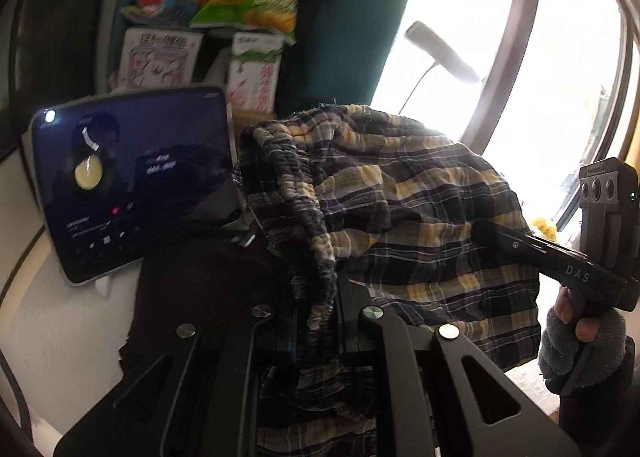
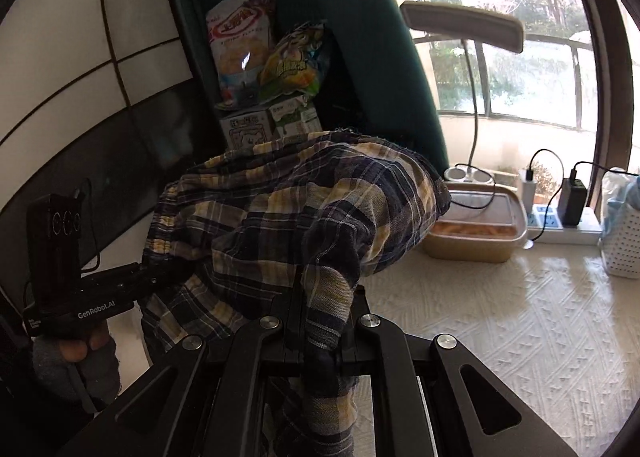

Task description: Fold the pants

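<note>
Both tongs are clamped on the plaid pants, fabric pinched flat between the fingers on each side. Left tongs have the gathered elastic waistband running straight down through the jaws; right tongs hold a bunched fold of the cloth, and I can't tell if that is hem or side seam. The pants are up in the air between the two, draped in a hump ahead of and above both, clear of the white textured table. From the left wrist view the right tongs come in from the right, its tips buried in the cloth, a gloved hand on the grip; from the right wrist view the left unit sits low on the left. My read: this is the carry-and-spread step before laying down. To do it well, keep both grips tight, pull the two apart until the sag goes out, keep them level with each other so the waistband doesn't twist, then lower onto the bare stretch of table. Watch the clutter: the tablet on the left, the food container and power strip at the far edge, the lamp overhead. Loose cloth could snag the cables.
</note>
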Demonstrator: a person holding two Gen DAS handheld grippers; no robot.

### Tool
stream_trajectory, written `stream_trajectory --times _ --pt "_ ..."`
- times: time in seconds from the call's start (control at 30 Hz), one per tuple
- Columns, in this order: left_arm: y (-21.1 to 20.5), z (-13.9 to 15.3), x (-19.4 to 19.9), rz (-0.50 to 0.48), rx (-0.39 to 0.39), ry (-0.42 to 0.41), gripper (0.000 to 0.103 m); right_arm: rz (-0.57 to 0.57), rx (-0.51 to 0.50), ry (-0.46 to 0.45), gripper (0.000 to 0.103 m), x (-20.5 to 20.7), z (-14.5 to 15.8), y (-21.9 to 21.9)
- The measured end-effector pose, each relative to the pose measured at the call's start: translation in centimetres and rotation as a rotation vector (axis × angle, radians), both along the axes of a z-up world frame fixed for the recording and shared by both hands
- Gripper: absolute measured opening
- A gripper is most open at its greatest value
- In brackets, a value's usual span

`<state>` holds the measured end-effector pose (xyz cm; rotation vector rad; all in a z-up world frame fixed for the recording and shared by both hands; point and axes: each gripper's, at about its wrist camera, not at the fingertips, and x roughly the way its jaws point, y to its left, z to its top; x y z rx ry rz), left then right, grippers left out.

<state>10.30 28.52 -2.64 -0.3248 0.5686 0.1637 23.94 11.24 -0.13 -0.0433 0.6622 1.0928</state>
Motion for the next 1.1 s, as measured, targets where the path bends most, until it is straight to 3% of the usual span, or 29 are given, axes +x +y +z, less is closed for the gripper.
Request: stream_trajectory --times 0.23,0.33,0.43,0.47,0.5,0.53,0.57,0.67,0.7,0.83,0.93,0.97,1.0,1.1 --pt "3.7 -4.8 0.9 0.073 -0.027 0.124 0.014 0.031 -0.067 0.098 0.009 0.6 -4.7 4.7" --pt "4.9 -6.7 1.2 0.098 -0.043 0.168 0.02 0.041 -0.104 0.143 0.009 1.0 -6.9 5.9" --pt "6.0 -7.2 0.7 0.132 -0.05 0.178 0.032 0.043 -0.127 0.17 0.009 1.6 -8.2 6.2" --pt "6.3 -7.2 0.5 0.141 -0.05 0.178 0.043 0.045 -0.131 0.174 0.009 1.8 -8.4 6.2" --pt "6.6 -7.2 0.2 0.149 -0.044 0.179 0.052 0.054 -0.136 0.181 0.015 1.9 -8.7 6.0" --pt "6.8 -7.2 0.2 0.152 -0.036 0.183 0.052 0.055 -0.144 0.184 0.018 1.9 -8.8 5.9" --pt "6.9 -7.2 0.2 0.151 -0.025 0.19 0.052 0.051 -0.155 0.186 0.028 2.1 -8.9 5.9" --pt "6.8 -6.5 0.4 0.157 0.027 0.201 0.052 0.03 -0.168 0.17 0.073 2.5 -8.7 5.3" --pt "6.6 -5.8 0.3 0.159 0.043 0.187 0.052 0.021 -0.162 0.154 0.079 2.6 -8.6 4.9" --pt "5.8 -2.9 -0.4 0.131 0.072 0.08 0.052 -0.051 -0.142 0.065 0.079 3.1 -6.6 2.9" --pt "4.3 -1.3 0.0 0.042 0.102 0.014 0.052 -0.068 -0.079 -0.04 0.078 3.0 -4.4 1.9" --pt "3.9 -1.1 0.4 0.011 0.11 0.012 0.052 -0.04 -0.055 -0.064 0.076 2.8 -3.7 1.9" --pt "3.4 -1.2 1.1 -0.018 0.121 0.021 0.052 -0.011 -0.052 -0.079 0.066 2.6 -3.3 2.2" --pt "2.9 -2.0 3.3 -0.064 0.129 0.083 0.052 0.045 -0.077 -0.094 0.063 2.5 -3.1 3.9"
